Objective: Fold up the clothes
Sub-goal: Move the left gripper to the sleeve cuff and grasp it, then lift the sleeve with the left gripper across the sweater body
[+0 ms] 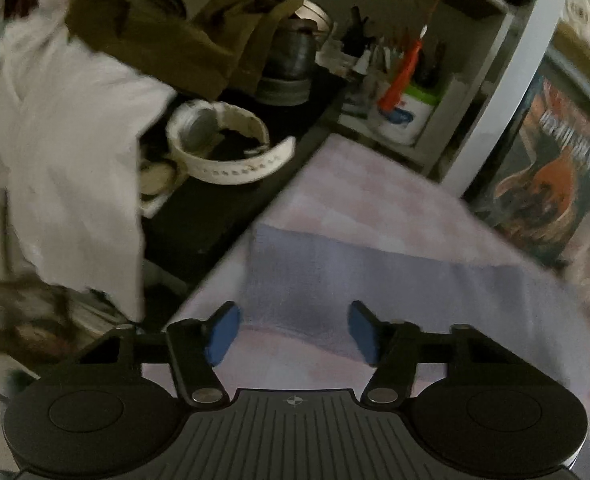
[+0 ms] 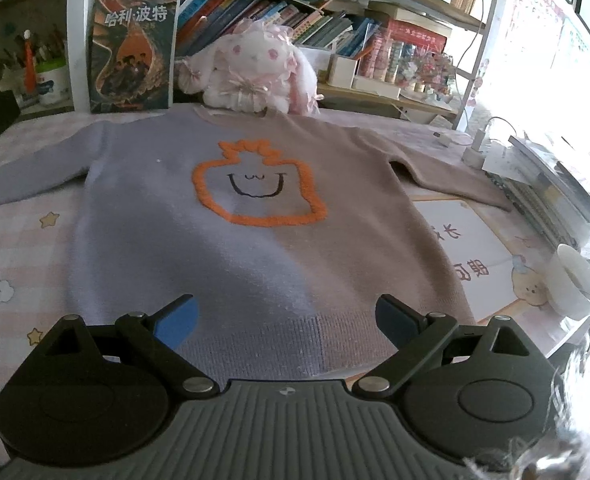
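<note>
While the left wrist view is blurring with motion, the left tongs point(image 1: 291, 330) are standing wide apart with nothing between the blue pads, hovering over a lilac sleeve point(image 1: 375, 276) of the sweater that is lying across the pink checked bench cover point(image 1: 335, 184). Off the bench edge, a white garment point(image 1: 55, 152) and an olive one point(image 1: 167, 28) are hanging in a heap beside a white belt point(image 1: 223, 148) (whether they belong to the job I cannot tell).

Seen from the right wrist, the right tongs point(image 2: 287, 320) are gaping just as wide and gripping nothing, poised over the ribbed hem of the sweater point(image 2: 255, 240). That sweater, half lilac and half tan with an orange outlined smiling figure, is lying flat and face up on the bench point(image 2: 23, 248), both sleeves stretched outward, neckline toward the plush toy point(image 2: 251, 72) and the upright book point(image 2: 133, 52). A white cup point(image 2: 575, 280) is sitting at the right.

No fold is showing anywhere on it, so sleeves and body are all waiting to be folded.
</note>
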`<move>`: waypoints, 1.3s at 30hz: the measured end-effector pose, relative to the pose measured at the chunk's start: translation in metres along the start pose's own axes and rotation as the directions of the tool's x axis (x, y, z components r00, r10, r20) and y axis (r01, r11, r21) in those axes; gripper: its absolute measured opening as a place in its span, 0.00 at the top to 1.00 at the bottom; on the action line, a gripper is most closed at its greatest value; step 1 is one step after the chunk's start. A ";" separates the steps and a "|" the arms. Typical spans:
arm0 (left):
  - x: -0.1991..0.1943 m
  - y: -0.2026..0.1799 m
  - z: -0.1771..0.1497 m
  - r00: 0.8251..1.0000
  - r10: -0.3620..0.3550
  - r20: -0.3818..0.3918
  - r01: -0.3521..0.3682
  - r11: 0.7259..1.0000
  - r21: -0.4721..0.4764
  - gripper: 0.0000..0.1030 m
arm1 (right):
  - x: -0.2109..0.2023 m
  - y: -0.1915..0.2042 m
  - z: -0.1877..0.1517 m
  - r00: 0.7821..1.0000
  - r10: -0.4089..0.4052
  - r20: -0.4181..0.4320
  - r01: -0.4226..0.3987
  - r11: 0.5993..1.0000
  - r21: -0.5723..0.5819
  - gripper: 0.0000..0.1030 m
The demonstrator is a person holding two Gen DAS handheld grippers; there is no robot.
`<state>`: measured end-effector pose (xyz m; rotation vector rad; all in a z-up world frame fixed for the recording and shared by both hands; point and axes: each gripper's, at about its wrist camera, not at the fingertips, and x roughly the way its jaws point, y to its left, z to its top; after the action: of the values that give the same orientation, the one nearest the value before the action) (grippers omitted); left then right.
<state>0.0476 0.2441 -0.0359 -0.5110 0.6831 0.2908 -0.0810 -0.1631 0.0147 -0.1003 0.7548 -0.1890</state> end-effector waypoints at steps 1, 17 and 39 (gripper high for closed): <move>0.001 0.000 0.000 0.999 -0.041 -0.004 0.041 0.999 -0.035 0.44 | 0.000 0.000 0.000 1.000 0.000 0.000 0.000 1.000 0.000 0.07; 0.023 0.007 0.006 0.993 -0.120 -0.006 0.113 0.951 -0.288 0.77 | 0.003 -0.010 -0.001 1.000 -0.015 -0.011 0.015 1.000 0.021 0.07; -0.043 -0.102 0.016 0.956 -0.203 0.212 0.202 0.979 0.027 0.97 | 0.036 -0.059 0.011 0.995 0.093 0.030 -0.093 0.996 0.008 0.07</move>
<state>0.0667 0.1634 0.0393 -0.5315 0.4176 0.1484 -0.0555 -0.2278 0.0082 -0.0582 0.7273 -0.1022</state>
